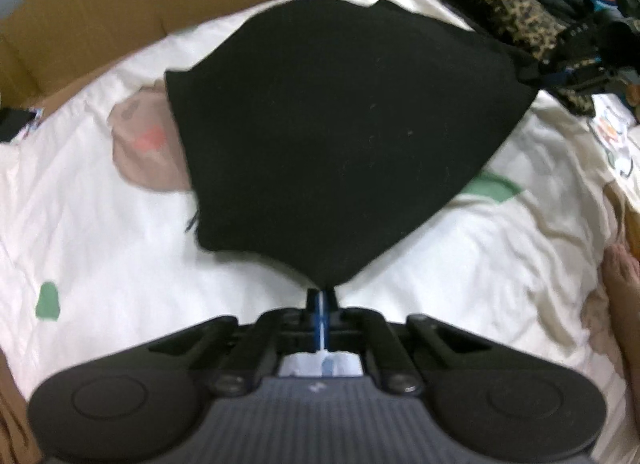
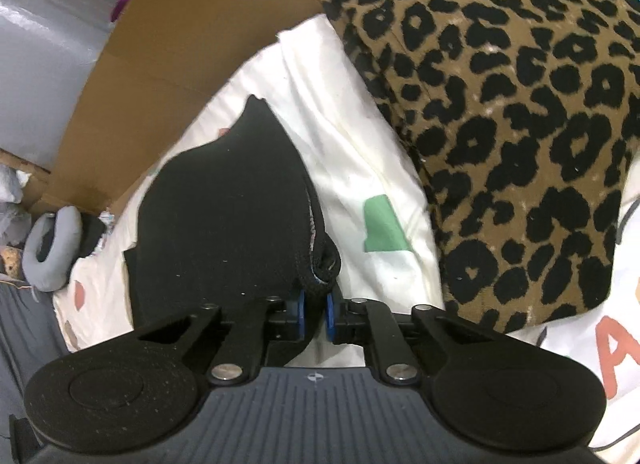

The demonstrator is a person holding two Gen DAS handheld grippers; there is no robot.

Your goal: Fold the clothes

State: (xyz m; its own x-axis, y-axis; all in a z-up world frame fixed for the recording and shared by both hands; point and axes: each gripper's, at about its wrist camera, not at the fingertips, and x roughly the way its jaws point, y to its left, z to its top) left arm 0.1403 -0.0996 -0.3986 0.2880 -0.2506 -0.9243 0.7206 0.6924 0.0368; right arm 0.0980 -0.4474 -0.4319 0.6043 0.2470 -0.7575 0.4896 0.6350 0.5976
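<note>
Presently the black garment (image 1: 340,123) lies on the cream quilt (image 1: 100,223), beside the leopard-print pile (image 2: 500,123). Left gripper (image 1: 321,296) pinches one corner; right gripper (image 2: 314,304) clamps its rolled hem. Thin bites may slip.

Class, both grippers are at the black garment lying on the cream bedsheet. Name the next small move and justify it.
Probably lift both corners together and carry them across to make a fold. The left gripper is shut on a pointed corner of the black knitted garment, and the right gripper pinches its rolled hem, while the rest lies flat on the cream printed bedsheet.
</note>
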